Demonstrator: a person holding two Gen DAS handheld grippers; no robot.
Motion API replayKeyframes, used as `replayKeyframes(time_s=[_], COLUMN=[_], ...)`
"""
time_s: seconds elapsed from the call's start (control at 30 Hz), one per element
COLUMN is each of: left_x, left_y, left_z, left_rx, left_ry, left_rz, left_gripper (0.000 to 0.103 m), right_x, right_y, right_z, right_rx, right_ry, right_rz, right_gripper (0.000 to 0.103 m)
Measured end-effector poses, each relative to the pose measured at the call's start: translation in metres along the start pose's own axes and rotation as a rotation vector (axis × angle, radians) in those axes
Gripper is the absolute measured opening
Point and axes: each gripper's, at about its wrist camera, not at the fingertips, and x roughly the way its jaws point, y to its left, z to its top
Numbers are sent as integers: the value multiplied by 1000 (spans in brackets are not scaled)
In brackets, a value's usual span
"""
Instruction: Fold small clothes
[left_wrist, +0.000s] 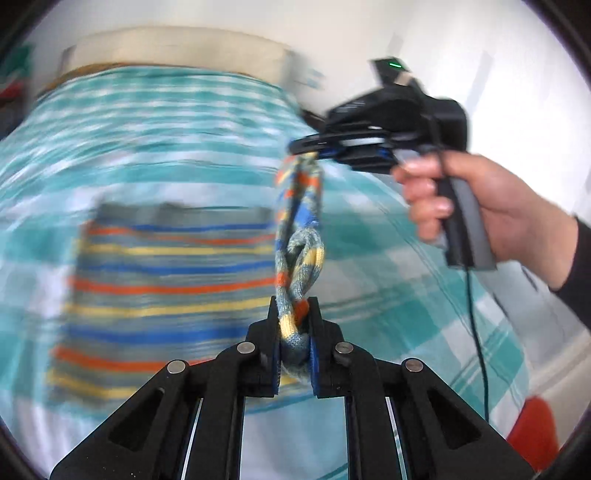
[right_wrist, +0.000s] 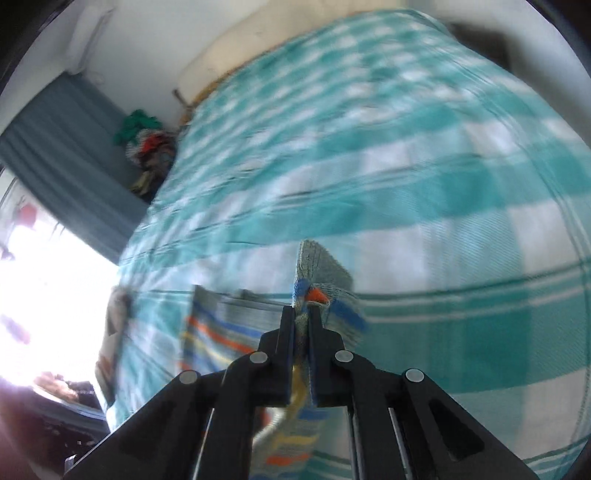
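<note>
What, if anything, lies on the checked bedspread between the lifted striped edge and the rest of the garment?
Nothing visible. The left gripper and right gripper both pinch the striped garment; only bare bedspread shows around it.

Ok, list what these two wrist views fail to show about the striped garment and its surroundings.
- Striped garment: left wrist view, motion blur hides its shape and type.
- Its gripped edge: pinched inside the left gripper and the right gripper, so hidden.
- Clothes pile: right wrist view, too small and blurred to tell items apart.
- Red object: left wrist view, cut off by the lens edge.
</note>
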Motion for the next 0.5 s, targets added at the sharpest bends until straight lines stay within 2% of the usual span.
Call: replayKeyframes(time_s=[0.07,0.2,0.33,0.37,0.43,0.5], left_x=[-13,-22,-13,-8,0,-6], left_y=[37,94,126,137,151,161], left_z=[-2,-14,-29,-34,-43,-47], left_rx=[-74,-197,-264,-283,-308,-335], left_ry=[-12,-6,31,63,128,132], left_rz=[46,128,179,188,232,209], left_gripper=[10,10,10,16,26,26], right_x=[23,77,127,143,161,155], right_y=[44,104,132,137,140,139], right_z=[0,-10,-26,-33,-44,-50], right_rx=[-60,-154,-205,-209,-219,-204], right_ry=[11,65,111,132,155,112], right_rz=[35,57,40,55,44,44], right_gripper=[7,7,7,7,18,22])
